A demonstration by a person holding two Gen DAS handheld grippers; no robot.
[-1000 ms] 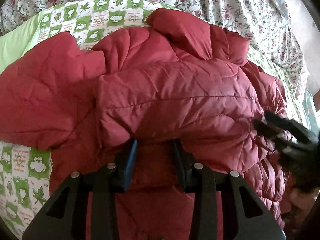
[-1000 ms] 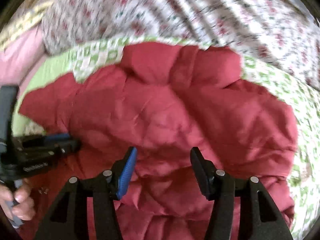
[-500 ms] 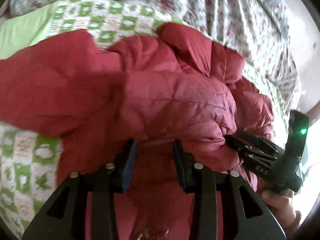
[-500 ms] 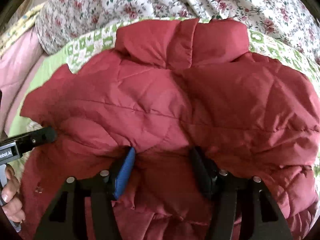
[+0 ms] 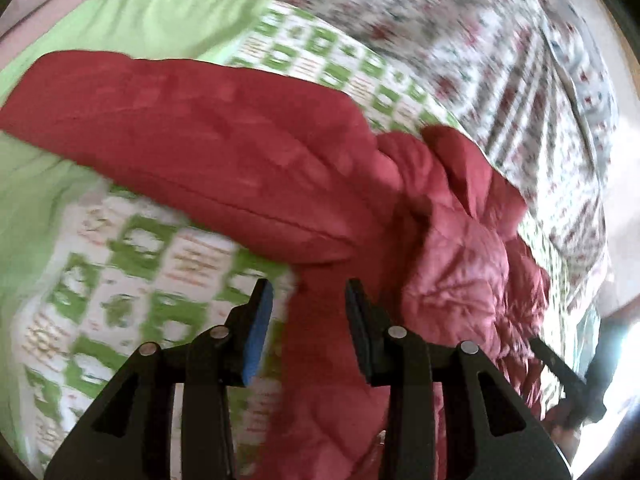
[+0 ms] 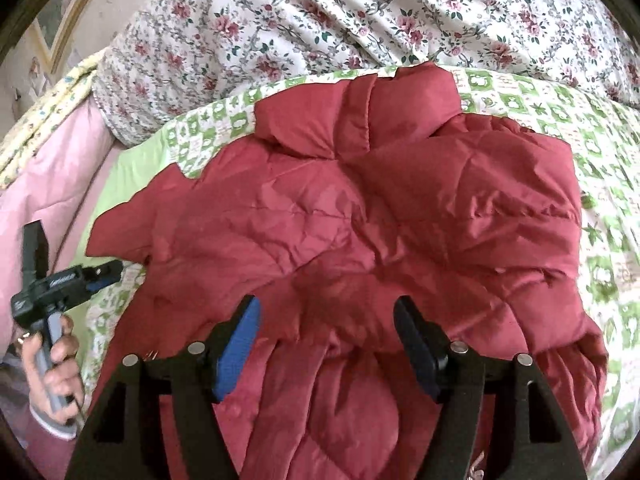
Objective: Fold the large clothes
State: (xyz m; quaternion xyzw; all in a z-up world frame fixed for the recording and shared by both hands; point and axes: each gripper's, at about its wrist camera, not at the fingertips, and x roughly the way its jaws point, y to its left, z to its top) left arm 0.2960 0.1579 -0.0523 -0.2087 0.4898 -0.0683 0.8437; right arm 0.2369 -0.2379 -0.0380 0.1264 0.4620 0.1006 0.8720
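Observation:
A dark red quilted jacket (image 6: pixel 360 216) lies partly folded on the bed, collar (image 6: pixel 360 112) at the far side. In the left wrist view the jacket (image 5: pixel 460 280) is bunched at right and one sleeve (image 5: pixel 192 140) stretches out to the left. My left gripper (image 5: pixel 308 304) is open and empty, hovering at the jacket's left edge below the sleeve; it also shows in the right wrist view (image 6: pixel 108 272). My right gripper (image 6: pixel 326 320) is open and empty just above the jacket's near fold.
A green-and-white patterned sheet (image 6: pixel 600 128) covers the bed under the jacket. A floral quilt (image 6: pixel 360 12) is piled at the far side and a pink blanket (image 6: pixel 52 184) lies at the left. The left wrist view is blurred by motion.
My left gripper has swung left off the jacket's body to its left edge, bringing the sleeve into view. My right gripper has pulled back a little from the fold.

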